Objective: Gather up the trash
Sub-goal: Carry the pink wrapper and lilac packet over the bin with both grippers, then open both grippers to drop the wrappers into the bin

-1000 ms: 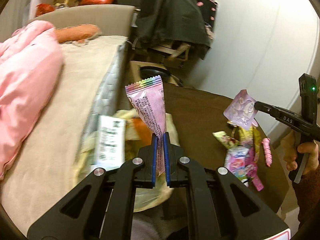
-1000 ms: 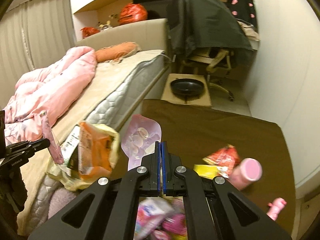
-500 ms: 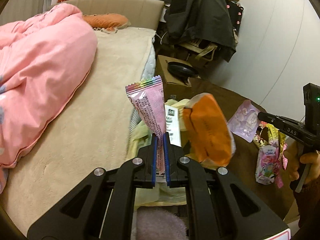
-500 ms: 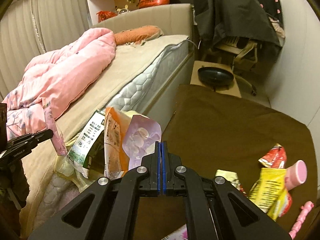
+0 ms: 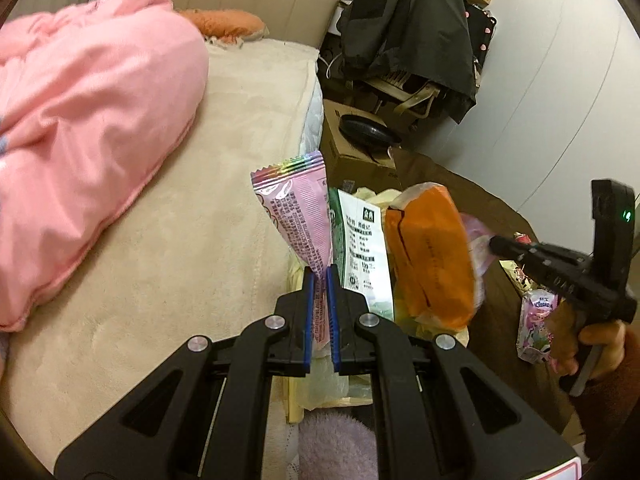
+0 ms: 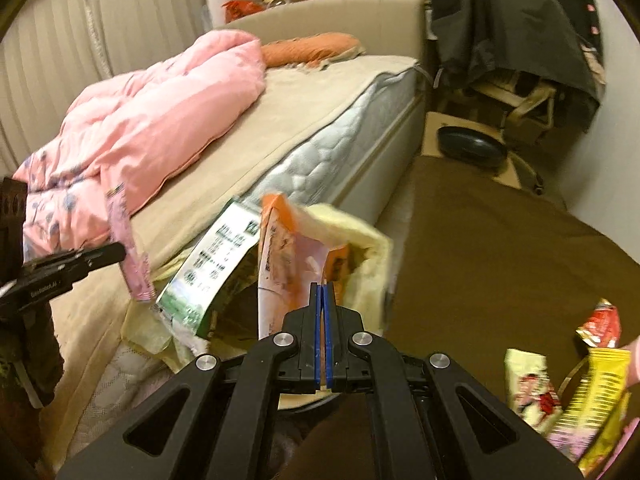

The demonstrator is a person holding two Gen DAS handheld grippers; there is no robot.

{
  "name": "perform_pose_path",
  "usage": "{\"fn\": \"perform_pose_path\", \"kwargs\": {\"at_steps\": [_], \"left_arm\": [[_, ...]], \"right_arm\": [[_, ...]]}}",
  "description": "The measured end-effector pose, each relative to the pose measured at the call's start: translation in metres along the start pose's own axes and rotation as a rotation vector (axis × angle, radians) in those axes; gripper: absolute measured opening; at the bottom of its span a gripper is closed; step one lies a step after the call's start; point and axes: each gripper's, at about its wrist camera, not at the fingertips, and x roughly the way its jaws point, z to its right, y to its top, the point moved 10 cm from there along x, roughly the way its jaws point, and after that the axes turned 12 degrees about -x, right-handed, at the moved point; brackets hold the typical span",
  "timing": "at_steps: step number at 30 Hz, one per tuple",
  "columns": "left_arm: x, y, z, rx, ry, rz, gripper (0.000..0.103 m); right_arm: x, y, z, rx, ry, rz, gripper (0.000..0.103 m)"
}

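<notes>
At the bed's [image 5: 208,216] mattress edge, the left hand-held gripper [image 5: 320,280] pinches a pink wrapper [image 5: 298,216] upright beside the yellow trash bag [image 6: 360,256]. The right hand-held gripper [image 6: 323,292] clamps a pale pink wrapper [image 6: 296,268] at the bag's mouth; brown table [image 6: 500,248] beyond lies open.

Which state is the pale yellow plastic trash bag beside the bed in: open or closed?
Open. The pale yellow plastic trash bag gapes at its mouth, with an orange packet and a white-and-green printed package sticking out.

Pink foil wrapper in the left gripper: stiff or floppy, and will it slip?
The pink foil wrapper stands upright above the left gripper, so probably light and fairly self-supporting. Its glossy film looks slippery. It is pinched only at a narrow end, so it may pivot.
</notes>
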Motion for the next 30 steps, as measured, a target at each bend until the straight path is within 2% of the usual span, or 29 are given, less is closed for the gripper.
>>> {"fn": "perform_pose_path", "kwargs": {"at_steps": [4,8,13,15,19,21,22,24,30], "left_arm": [[0.011,-0.009,0.000,-0.001,-0.025,-0.042,0.006],[0.017,-0.010,0.014,0.012,-0.070,-0.065,0.006],[0.038,-0.006,0.028,0.063,-0.039,-0.082,0.006],[0.050,-0.005,0.031,0.066,-0.033,-0.101,0.006],[0.072,-0.007,0.040,0.056,-0.047,-0.147,0.006],[0.081,-0.012,0.046,0.061,-0.048,-0.166,0.006],[0.084,-0.015,0.048,0.065,-0.047,-0.170,0.006],[0.094,-0.021,0.052,0.077,-0.042,-0.185,0.006],[0.112,-0.030,0.058,0.096,-0.023,-0.215,0.006]], "right_arm": [[0.026,-0.008,-0.018,-0.033,0.027,-0.040,0.002],[0.042,-0.015,-0.018,-0.027,0.033,-0.071,0.002],[0.043,-0.024,-0.009,-0.017,0.057,-0.082,0.002],[0.042,-0.026,-0.008,-0.004,0.093,-0.080,0.002],[0.039,-0.027,-0.002,0.017,0.111,-0.063,0.004],[0.034,-0.027,0.004,0.021,0.091,-0.047,0.009],[0.030,-0.026,0.008,0.015,0.066,-0.035,0.017],[0.021,-0.025,0.014,0.007,0.024,-0.009,0.024],[-0.011,-0.022,0.040,0.050,-0.031,0.063,0.025]]}}
